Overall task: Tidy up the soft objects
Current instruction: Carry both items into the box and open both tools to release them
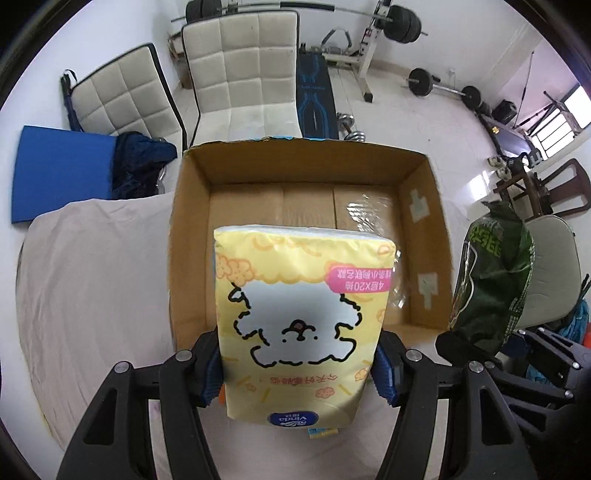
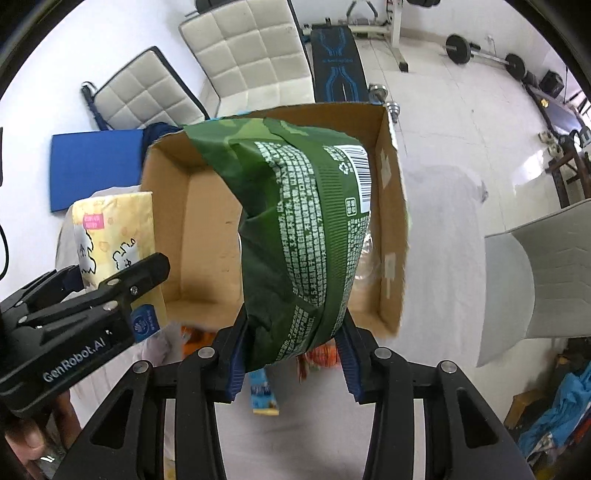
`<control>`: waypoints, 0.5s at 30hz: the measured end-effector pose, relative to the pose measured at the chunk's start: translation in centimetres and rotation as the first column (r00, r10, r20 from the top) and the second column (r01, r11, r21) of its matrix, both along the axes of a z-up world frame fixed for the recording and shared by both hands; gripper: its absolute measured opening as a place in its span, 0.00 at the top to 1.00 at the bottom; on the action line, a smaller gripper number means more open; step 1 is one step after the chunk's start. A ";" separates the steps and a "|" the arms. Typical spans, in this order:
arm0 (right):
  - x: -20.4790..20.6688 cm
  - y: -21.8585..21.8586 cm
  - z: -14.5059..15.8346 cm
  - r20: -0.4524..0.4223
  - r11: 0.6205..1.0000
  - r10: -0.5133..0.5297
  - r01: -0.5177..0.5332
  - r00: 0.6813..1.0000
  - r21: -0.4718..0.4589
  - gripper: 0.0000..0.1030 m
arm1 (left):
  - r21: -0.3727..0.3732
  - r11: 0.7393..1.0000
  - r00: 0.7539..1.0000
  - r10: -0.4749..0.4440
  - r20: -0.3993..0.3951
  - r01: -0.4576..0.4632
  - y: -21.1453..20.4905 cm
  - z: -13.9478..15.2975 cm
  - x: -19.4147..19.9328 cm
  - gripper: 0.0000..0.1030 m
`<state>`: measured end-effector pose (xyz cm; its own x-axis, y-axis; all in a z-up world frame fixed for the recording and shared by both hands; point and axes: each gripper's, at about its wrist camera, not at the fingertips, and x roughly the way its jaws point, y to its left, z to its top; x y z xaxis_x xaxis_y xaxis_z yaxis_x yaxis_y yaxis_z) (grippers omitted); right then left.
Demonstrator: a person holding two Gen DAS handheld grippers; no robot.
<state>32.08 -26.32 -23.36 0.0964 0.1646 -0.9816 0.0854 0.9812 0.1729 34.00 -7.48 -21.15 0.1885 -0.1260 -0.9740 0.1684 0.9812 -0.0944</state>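
Note:
My left gripper (image 1: 299,365) is shut on a yellow tissue pack (image 1: 301,317) with a white cartoon dog, held above the near edge of an open cardboard box (image 1: 192,236). My right gripper (image 2: 293,354) is shut on a green snack bag (image 2: 299,229), held over the same box (image 2: 166,221). The tissue pack (image 2: 110,236) and the left gripper (image 2: 107,291) show at the left of the right wrist view. The green bag (image 1: 491,280) shows at the right of the left wrist view. The box holds some clear plastic wrap (image 1: 369,206).
The box sits on a table under a pale cloth (image 1: 96,280). Small orange and blue packets (image 2: 264,391) lie on the cloth below the right gripper. White padded chairs (image 1: 240,74), a blue mat (image 1: 59,177) and gym weights (image 1: 402,22) stand beyond.

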 end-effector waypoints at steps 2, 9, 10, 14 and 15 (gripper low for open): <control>2.2 -0.5 -2.0 -0.023 1.000 -0.007 0.007 1.000 -0.011 0.57 | -0.003 1.000 0.999 0.007 -0.034 -0.007 -0.2 -1.4 2.1 0.40; 7.5 -1.3 -7.4 -0.096 0.999 -0.038 0.034 0.995 -0.037 0.57 | -0.021 1.000 0.989 0.018 -0.145 -0.021 -1.3 -6.2 8.1 0.40; 8.0 -1.4 -8.0 -0.102 0.998 -0.039 0.034 0.994 -0.044 0.57 | -0.014 1.000 0.988 0.017 -0.153 -0.019 -1.6 -6.9 8.9 0.40; 10.3 -0.9 -11.2 -0.128 0.997 -0.016 0.007 0.992 -0.071 0.57 | -0.001 1.000 0.983 0.009 -0.181 -0.009 -2.6 -8.8 10.4 0.40; 10.5 -1.1 -11.8 -0.134 0.997 -0.016 0.006 0.991 -0.076 0.57 | 0.000 1.000 0.982 0.007 -0.189 -0.007 -2.8 -9.3 10.8 0.40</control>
